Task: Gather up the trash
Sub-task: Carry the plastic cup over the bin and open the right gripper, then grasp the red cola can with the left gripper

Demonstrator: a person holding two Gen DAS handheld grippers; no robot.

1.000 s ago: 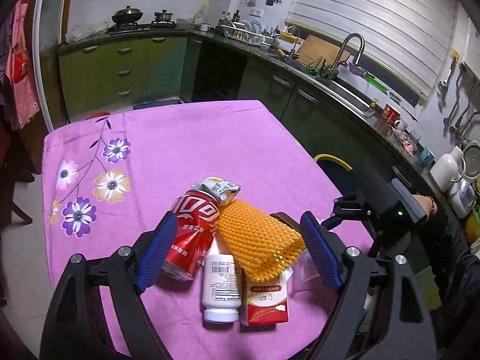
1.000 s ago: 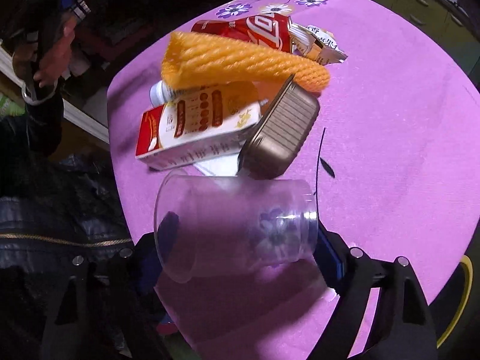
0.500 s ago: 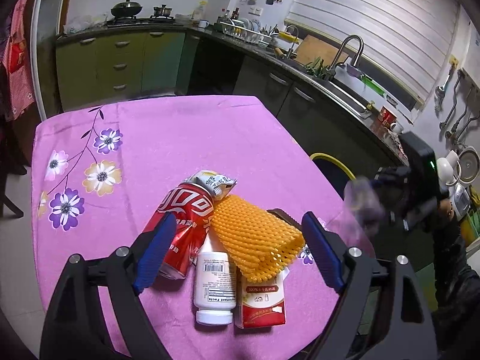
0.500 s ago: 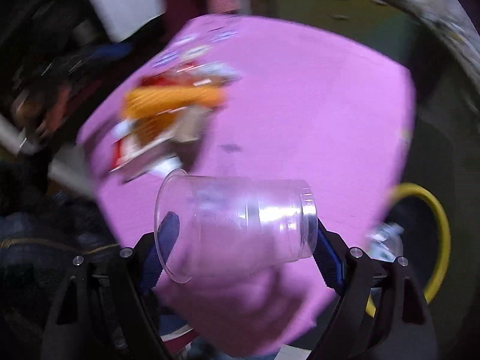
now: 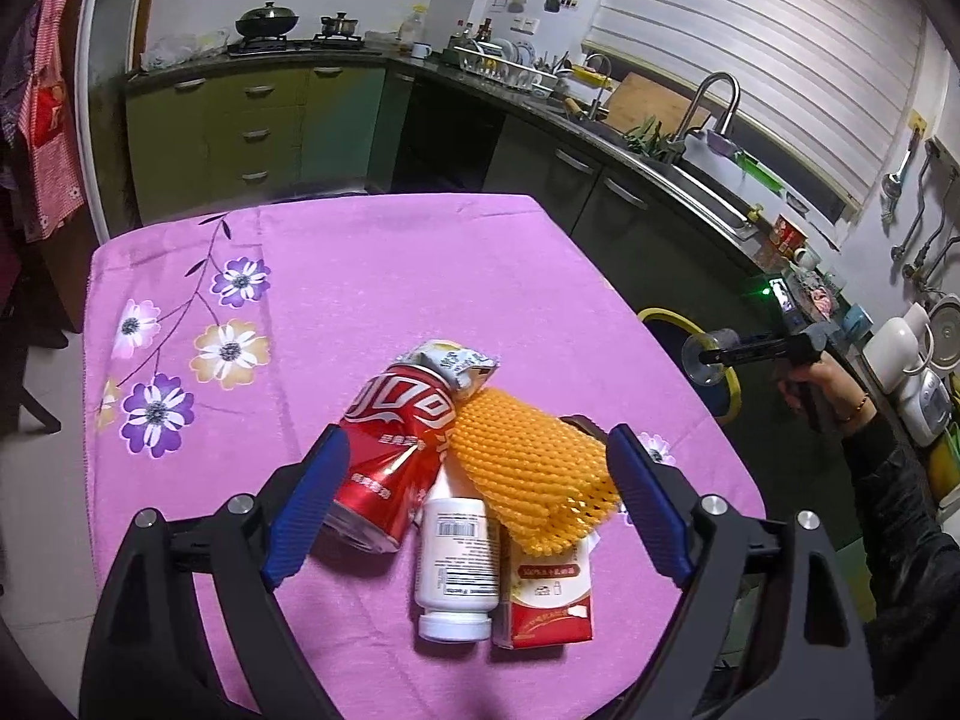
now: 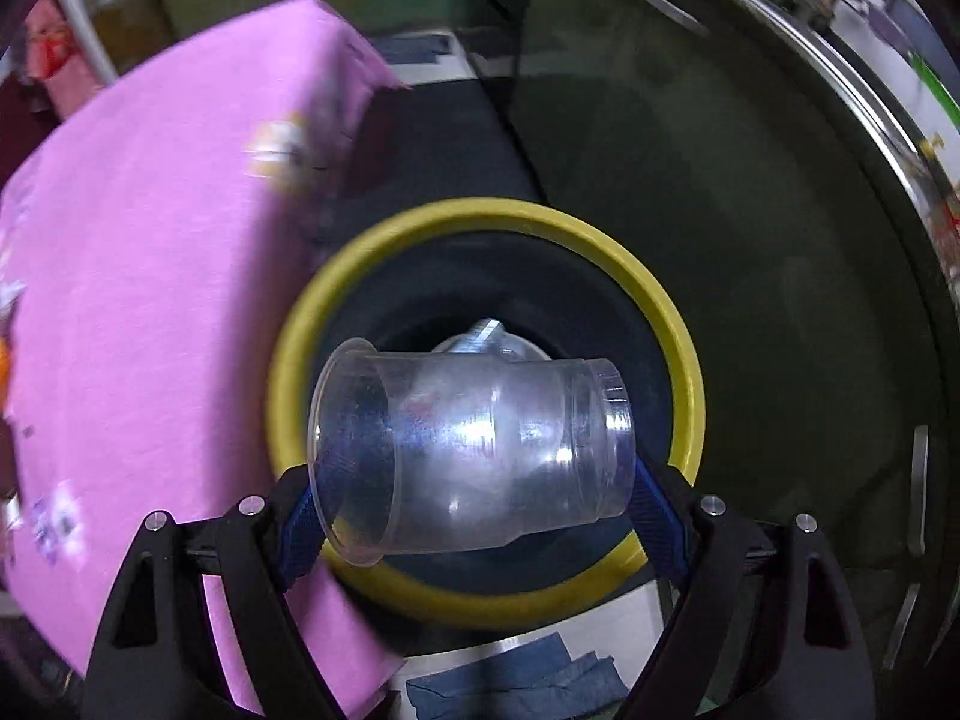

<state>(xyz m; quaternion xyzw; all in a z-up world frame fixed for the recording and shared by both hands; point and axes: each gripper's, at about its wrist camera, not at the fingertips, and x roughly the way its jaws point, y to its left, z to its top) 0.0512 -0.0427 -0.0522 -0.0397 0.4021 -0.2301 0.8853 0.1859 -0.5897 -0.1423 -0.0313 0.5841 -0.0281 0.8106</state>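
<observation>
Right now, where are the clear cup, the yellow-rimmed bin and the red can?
clear plastic cup (image 6: 480, 456): right wrist view, middle of its side wall.
yellow-rimmed bin (image 6: 672, 324): right wrist view, right part of its rim.
red can (image 5: 396, 444): left wrist view, printed side.

Left tool (image 5: 474, 516): black frame arms with triangular cut-outs, silver screws at the pivots, ribbed blue finger pads (image 5: 306, 510). Right tool (image 6: 474, 504): same black frame, silver screws, blue pads. Right hand (image 5: 831, 381): dark sleeve, thin bracelet at wrist.
</observation>
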